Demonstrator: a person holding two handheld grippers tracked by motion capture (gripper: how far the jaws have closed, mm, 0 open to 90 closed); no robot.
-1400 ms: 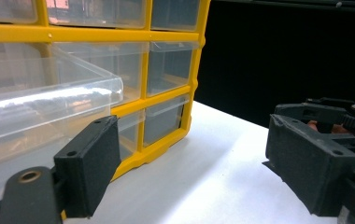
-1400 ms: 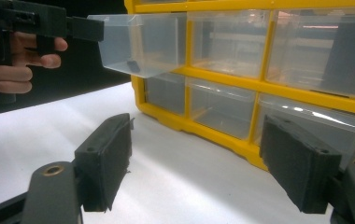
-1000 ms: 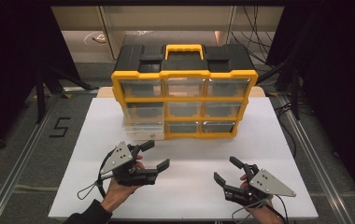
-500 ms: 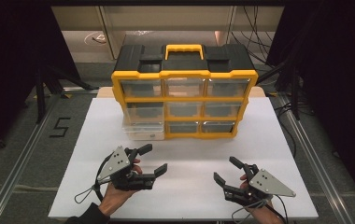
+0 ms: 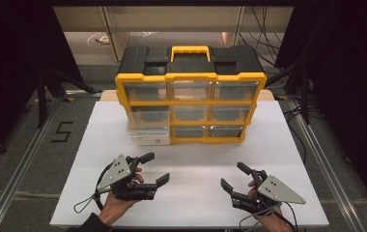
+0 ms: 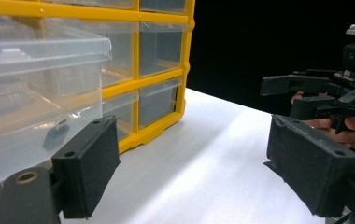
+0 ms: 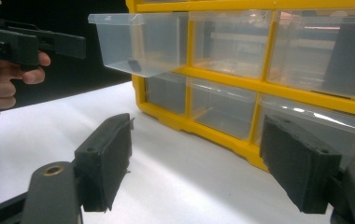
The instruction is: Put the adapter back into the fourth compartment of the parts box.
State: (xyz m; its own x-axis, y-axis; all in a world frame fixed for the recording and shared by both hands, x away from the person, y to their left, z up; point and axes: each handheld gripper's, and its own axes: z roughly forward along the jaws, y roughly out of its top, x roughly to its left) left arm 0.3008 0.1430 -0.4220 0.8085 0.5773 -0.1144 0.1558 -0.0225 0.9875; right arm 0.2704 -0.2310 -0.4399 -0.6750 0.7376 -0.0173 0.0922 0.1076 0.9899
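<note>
A yellow and black organizer cabinet [image 5: 190, 77] with clear drawers stands at the back middle of the white table [image 5: 191, 159]. Its middle-left drawer [image 5: 148, 129] is pulled out, and a small dark item [image 7: 132, 65] lies inside it. My left gripper [image 5: 156, 167] is held open in front of that drawer with nothing between its jaws. The drawer [image 6: 35, 93] looms close on the left in the left gripper view. My right gripper [image 5: 233, 176] is open too, near the front right, and faces the cabinet [image 7: 259, 88].
A black carry handle area with a yellow grip [image 5: 190, 50] tops the cabinet. Dark curtains and cables [image 5: 288, 67] flank the table. The floor at the left bears a taped "5" [image 5: 62, 131]. Bare white tabletop lies between the grippers and the cabinet.
My left gripper has drawn back a little from the pulled-out drawer toward the table's near edge. The right gripper has barely moved.
</note>
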